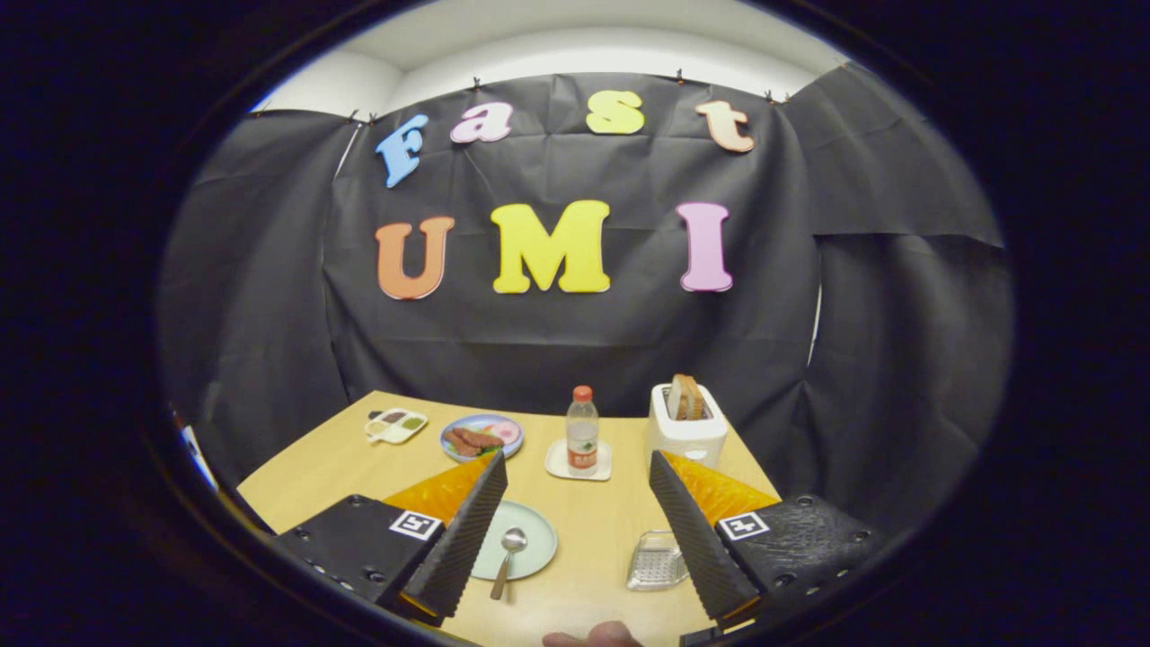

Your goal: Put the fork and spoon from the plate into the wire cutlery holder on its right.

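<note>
Hovering above the table, the gripper (575, 530) holds its fingers spread wide, grasping nothing. Between them lies the spoon (508, 557), bowl on the pale green plate (535, 539), handle over its rim; the fork I can't make out. The wire cutlery holder (656, 562) sits by the right finger. First pickup looks pending: descend, straddle the spoon handle.
</note>
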`<state>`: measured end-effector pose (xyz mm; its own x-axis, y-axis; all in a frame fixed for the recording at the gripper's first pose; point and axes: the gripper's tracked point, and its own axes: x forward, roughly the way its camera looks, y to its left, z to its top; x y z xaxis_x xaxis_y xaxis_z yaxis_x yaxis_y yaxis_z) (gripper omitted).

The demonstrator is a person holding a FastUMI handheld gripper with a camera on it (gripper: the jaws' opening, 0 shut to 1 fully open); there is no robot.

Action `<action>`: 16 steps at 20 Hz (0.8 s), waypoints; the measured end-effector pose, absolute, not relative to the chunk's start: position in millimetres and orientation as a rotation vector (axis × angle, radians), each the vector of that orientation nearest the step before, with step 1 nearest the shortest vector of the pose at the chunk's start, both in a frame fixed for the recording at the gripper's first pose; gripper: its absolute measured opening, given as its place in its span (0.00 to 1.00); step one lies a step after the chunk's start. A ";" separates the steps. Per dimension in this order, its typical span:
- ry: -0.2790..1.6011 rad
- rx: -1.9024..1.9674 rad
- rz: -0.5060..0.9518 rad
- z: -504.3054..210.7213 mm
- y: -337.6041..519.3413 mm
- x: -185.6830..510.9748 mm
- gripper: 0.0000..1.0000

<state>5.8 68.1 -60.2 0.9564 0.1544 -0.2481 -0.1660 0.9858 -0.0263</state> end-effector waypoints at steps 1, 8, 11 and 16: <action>0.277 -0.054 0.178 -68.4 75.0 5.9 0.96; 0.656 -0.135 0.304 -172.1 126.3 -0.2 0.96; 0.815 -0.155 0.331 -206.9 138.1 -5.6 0.96; 1.091 -0.201 0.311 -266.4 142.9 -18.0 0.96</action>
